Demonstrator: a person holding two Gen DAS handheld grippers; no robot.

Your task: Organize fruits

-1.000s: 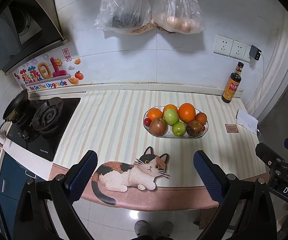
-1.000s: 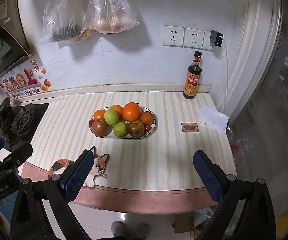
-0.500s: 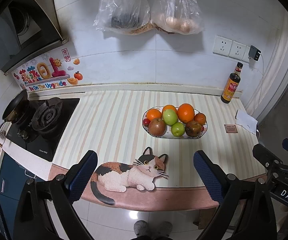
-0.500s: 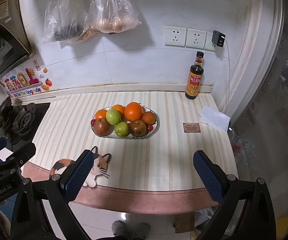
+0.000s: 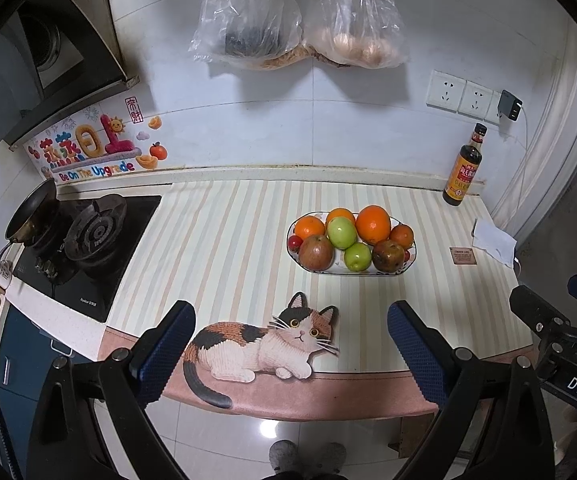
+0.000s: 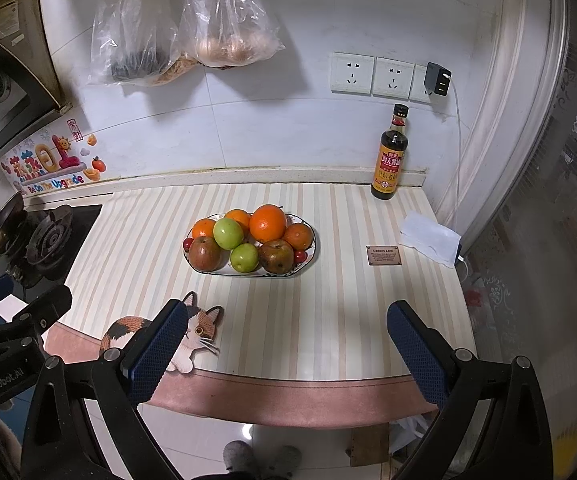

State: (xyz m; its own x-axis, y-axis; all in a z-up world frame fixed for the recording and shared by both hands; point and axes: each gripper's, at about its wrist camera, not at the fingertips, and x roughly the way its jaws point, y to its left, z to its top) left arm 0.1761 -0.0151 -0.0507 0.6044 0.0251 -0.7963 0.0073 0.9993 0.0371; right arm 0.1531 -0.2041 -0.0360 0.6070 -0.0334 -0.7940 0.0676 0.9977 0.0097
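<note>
Left gripper (image 5: 290, 346): jaws spread wide, grasping nothing; the right gripper's body in its view reads "DAS"
Right gripper (image 6: 286, 344): jaws spread, bare
Fruit bowl (image 6: 308, 258): mid-counter, piled with oranges, apples
Wall sticker (image 5: 96, 152): "Be On The Upgrade"

Glossy fruit (image 5: 374, 224) on a glazed plate (image 5: 368, 272); matt striped mat (image 5: 224, 248); dark glass bottle (image 6: 390, 154).

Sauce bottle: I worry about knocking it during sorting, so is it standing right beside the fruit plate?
No, the sauce bottle stands apart at the back wall, well clear of the fruit plate.
</note>
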